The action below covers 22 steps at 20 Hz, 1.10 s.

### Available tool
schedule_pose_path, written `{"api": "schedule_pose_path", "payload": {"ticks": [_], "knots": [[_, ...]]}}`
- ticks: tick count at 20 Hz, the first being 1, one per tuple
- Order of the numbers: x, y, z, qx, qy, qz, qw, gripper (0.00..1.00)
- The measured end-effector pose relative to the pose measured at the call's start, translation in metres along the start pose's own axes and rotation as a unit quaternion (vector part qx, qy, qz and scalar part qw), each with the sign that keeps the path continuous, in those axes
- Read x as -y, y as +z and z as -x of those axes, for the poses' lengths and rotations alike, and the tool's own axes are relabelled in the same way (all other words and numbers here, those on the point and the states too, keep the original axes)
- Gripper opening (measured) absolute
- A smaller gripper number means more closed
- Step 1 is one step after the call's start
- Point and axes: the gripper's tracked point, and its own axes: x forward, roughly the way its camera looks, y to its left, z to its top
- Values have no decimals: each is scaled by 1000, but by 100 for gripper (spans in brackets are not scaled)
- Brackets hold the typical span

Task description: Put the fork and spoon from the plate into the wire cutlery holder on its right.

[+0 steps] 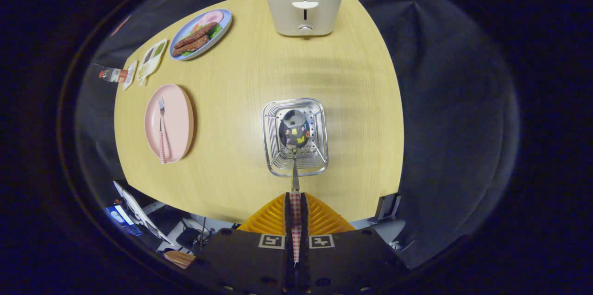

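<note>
My gripper (295, 202) is shut on the checked handle of the spoon (294, 135), with both fingers (271, 218) pressing on it. The spoon's shiny bowl hangs over the mouth of the wire cutlery holder (316, 158), which stands on the wooden table just ahead of the fingers. To the holder's left lies the pink plate (178, 119). On it rests the fork (161, 130), tines pointing away, with a matching checked handle.
A white toaster (303, 5) with two slices of bread stands at the table's far edge. A blue plate of food (221, 31), small trays (152, 58) and a bottle (112, 74) sit at the far left. Bare wooden table (259, 68) lies between toaster and holder.
</note>
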Motion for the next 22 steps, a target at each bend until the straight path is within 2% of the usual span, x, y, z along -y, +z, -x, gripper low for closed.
{"api": "schedule_pose_path", "payload": {"ticks": [10, 11, 16, 18, 22], "knots": [[-9, 16, -10, -61, -42, 22, 997, 4], [-9, 17, -11, -63, -45, 26, 997, 7], [-14, 25, -14, -58, -51, 31, 997, 8], [-19, 27, -14, -51, -48, 32, 997, 13], [-26, 30, -12, -36, -47, 26, 998, 11]]}}
